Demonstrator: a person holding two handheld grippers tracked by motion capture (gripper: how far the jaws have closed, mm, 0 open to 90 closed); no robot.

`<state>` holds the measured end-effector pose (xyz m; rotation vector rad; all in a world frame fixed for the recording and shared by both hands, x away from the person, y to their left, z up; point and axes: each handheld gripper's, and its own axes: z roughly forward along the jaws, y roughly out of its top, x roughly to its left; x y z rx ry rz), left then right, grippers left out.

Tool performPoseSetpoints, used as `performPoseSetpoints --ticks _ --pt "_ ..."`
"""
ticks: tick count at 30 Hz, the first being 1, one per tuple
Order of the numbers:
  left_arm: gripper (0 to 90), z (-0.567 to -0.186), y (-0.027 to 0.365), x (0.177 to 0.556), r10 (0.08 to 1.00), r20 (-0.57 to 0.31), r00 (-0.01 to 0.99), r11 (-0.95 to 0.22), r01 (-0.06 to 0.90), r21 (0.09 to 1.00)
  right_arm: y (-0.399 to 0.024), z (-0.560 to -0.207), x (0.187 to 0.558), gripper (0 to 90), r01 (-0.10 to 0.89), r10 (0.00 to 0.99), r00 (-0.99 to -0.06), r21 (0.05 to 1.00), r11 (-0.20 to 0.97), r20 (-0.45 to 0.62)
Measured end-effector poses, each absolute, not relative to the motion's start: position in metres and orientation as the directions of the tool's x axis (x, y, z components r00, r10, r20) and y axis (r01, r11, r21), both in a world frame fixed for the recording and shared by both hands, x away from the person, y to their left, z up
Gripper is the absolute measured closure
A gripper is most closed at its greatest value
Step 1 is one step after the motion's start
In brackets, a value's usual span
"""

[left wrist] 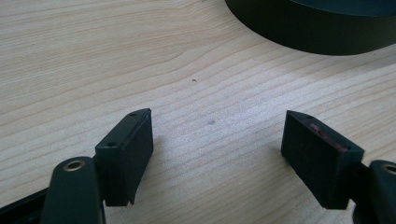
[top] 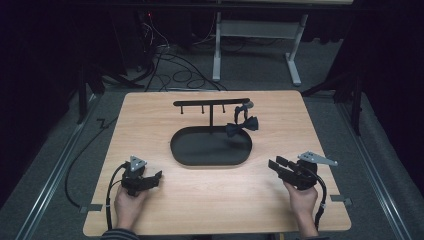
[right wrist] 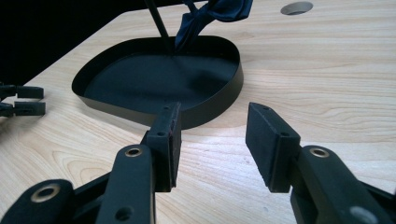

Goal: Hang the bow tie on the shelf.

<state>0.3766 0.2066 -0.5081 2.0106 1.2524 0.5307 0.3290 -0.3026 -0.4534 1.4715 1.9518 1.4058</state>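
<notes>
Fingers of both grippers are held wide and empty: left gripper and right gripper rest low over the counter, either side of the black tray. Bow tie hangs from the stand above the tray. Approach stage is judged; a lifted reach by the right gripper to the tie is called for next

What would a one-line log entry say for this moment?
left gripper: open, empty | right gripper: open, empty | bow tie: hanging on stand | tray: between grippers
</notes>
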Motion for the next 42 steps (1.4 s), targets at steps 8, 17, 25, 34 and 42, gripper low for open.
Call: performPoseSetpoints --ticks 8,17,25,34,42 --pt "25.6 -0.508 0.207 0.377 0.893 -0.02 0.449 -0.289 0.608 0.739 -0.296 -0.457 0.331 57.4 0.551 0.856 -0.429 0.834 -0.004 0.288" --pt "25.6 -0.508 0.207 0.377 0.894 -0.021 0.448 -0.287 0.608 0.74 -0.291 -0.464 0.332 56.7 0.557 0.86 -0.426 0.831 0.006 0.279" --pt "25.6 -0.508 0.207 0.377 0.894 -0.021 0.448 -0.287 0.608 0.74 -0.288 -0.47 0.334 57.9 0.571 0.873 -0.411 0.82 0.02 0.264" --pt "25.6 -0.508 0.207 0.377 0.893 -0.022 0.449 -0.288 0.608 0.74 -0.284 -0.477 0.336 58.3 0.586 0.883 -0.398 0.809 0.038 0.247" --pt "25.6 -0.508 0.207 0.377 0.894 -0.022 0.448 -0.287 0.608 0.74 -0.281 -0.484 0.338 58.4 0.602 0.887 -0.39 0.798 0.044 0.245"
